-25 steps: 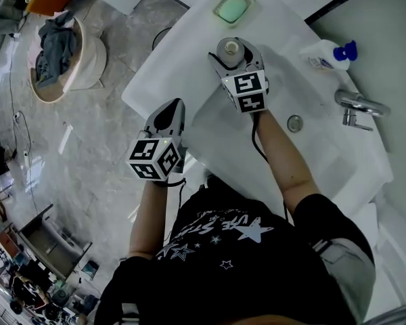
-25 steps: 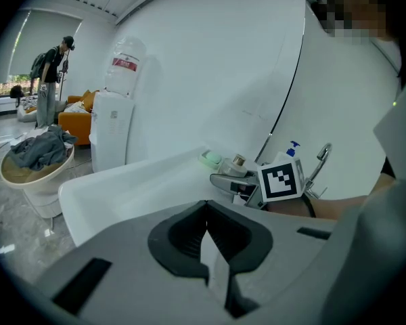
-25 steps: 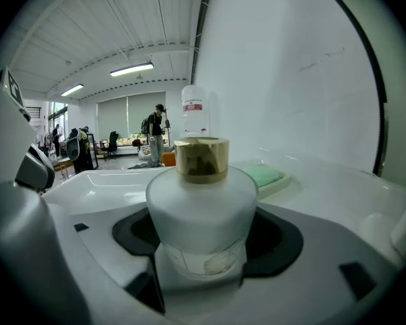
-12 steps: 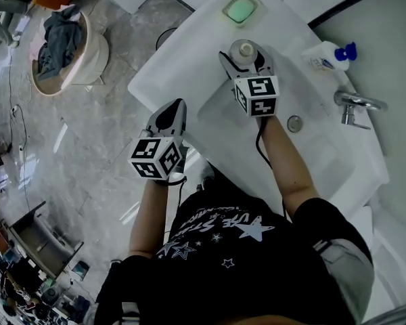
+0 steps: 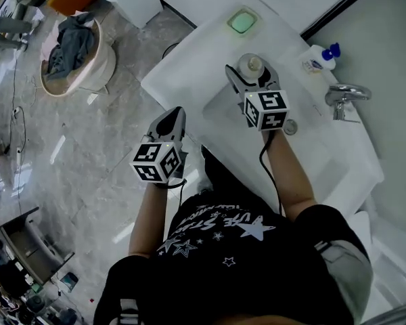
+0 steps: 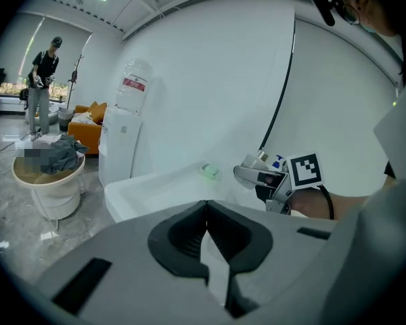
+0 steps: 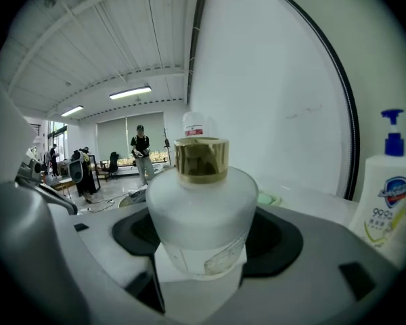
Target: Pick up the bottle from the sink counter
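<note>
A frosted white bottle [image 7: 201, 212] with a gold cap fills the right gripper view, upright between the jaws. My right gripper [image 5: 251, 72] is shut on this bottle [image 5: 250, 63] over the far left part of the white sink counter [image 5: 179, 73]. In the left gripper view the same right gripper [image 6: 265, 177] holds the bottle [image 6: 259, 156] above the counter. My left gripper [image 5: 171, 116] hangs off the counter's near left edge, over the floor. Its jaws [image 6: 206, 241] are shut with nothing between them.
A green soap dish [image 5: 243, 21] lies at the counter's far end. A white pump bottle with a blue top [image 5: 319, 58] stands by the wall, and a chrome faucet [image 5: 343, 97] with the drain [image 5: 290, 126] is to the right. A basket of clothes [image 5: 74, 53] sits on the floor at left.
The right gripper has kept hold of the bottle and drifted slightly right and toward me relative to the soap dish. The head view has shifted. The left gripper has barely moved.
</note>
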`<state>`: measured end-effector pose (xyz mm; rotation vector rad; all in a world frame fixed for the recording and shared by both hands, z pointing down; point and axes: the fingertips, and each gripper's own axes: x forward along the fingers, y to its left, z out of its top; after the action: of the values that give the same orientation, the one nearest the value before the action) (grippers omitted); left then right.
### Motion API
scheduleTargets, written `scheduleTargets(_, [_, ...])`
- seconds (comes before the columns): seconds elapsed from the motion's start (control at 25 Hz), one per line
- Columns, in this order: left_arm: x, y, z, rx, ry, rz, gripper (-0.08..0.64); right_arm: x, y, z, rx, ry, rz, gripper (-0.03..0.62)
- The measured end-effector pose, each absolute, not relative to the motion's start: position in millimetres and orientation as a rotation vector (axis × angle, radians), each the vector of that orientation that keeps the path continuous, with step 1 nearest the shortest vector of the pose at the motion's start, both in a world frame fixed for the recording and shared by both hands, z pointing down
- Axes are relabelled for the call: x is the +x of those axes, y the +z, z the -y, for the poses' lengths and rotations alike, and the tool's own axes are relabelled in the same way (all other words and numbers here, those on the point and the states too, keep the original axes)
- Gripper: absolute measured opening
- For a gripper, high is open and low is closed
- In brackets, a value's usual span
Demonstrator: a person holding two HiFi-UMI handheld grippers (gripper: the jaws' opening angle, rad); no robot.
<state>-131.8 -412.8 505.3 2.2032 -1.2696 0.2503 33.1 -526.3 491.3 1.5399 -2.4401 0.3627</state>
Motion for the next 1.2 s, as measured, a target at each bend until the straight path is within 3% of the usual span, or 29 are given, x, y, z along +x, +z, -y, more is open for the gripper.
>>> scheduleTargets(1.2, [-184, 454, 134, 2.289, 0.159, 1.346, 0.008, -5, 404, 227, 1.562, 0.392, 2.520, 0.324])
